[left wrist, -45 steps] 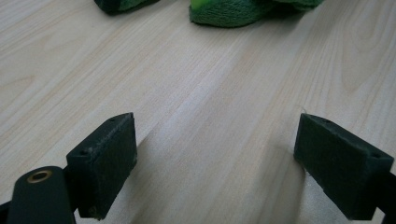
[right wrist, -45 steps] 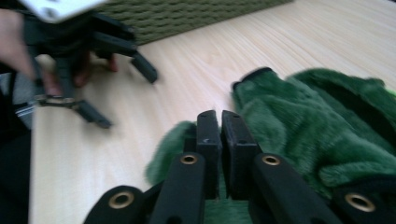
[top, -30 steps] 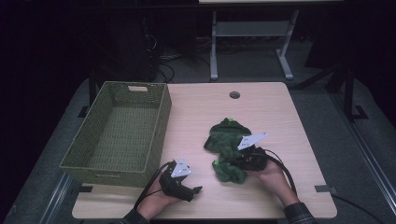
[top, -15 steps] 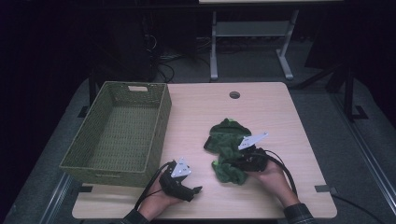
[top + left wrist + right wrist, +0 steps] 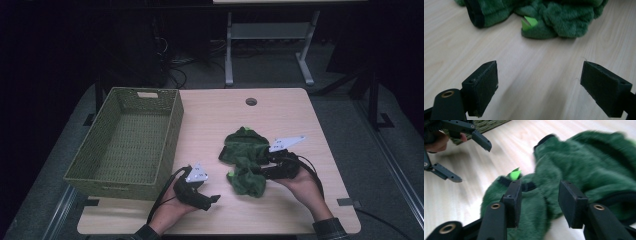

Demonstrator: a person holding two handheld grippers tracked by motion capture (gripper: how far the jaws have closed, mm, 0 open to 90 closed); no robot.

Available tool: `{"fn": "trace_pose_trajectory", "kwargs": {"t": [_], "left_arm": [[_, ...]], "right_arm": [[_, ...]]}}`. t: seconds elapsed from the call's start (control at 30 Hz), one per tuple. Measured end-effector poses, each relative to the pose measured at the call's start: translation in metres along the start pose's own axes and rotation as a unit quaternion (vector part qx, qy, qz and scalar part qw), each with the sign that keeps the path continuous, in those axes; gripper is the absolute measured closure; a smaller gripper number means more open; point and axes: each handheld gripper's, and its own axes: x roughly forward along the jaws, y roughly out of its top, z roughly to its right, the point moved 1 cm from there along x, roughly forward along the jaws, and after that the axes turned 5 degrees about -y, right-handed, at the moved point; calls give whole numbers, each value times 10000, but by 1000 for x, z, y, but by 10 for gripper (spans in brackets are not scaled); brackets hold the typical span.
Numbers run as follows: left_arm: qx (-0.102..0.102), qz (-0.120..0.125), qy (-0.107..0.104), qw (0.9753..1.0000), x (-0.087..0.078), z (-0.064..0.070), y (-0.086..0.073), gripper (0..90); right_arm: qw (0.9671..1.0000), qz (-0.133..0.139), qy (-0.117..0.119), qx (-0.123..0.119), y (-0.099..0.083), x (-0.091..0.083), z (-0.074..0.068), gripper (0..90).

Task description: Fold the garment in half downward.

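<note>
Green plush garment [image 5: 243, 161] lies crumpled on the table [image 5: 210, 125]; right claw [image 5: 540, 200] straddles it, half-open — left claw [image 5: 546, 87] gapes wide, empty.

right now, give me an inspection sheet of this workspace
surface: light wood table, round hole near its far edge
job's things: crumpled green plush garment with a bright green tag; woven basket at the left, nothing inside it
clutter: nothing seen
grippers: left gripper open, on the table short of the garment; right gripper open, jaws astride a fold of the garment
cables: black cable trails from the left gripper
surroundings: dark floor, metal stand behind the table
</note>
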Motion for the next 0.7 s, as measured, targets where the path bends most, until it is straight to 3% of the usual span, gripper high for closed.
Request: {"fn": "trace_pose_trajectory", "kwargs": {"t": [0.13, 0.37, 0.5, 0.7], "left_arm": [[59, -52, -105, 9999, 5, -5, 13, 156], [77, 53, -164, 9998, 7, -20, 46, 189], [115, 118, -27, 9999, 12, -33, 64, 217], [81, 226, 185, 9995, 20, -54, 86, 232]], "right_arm": [[9997, 101, -239, -44, 4, -7, 7, 499], [9985, 283, -447, 155, 11, -12, 22, 425], [9978, 180, -550, 310, 17, -10, 32, 386], [9972, 181, -680, 249, 25, -7, 47, 414]]}}
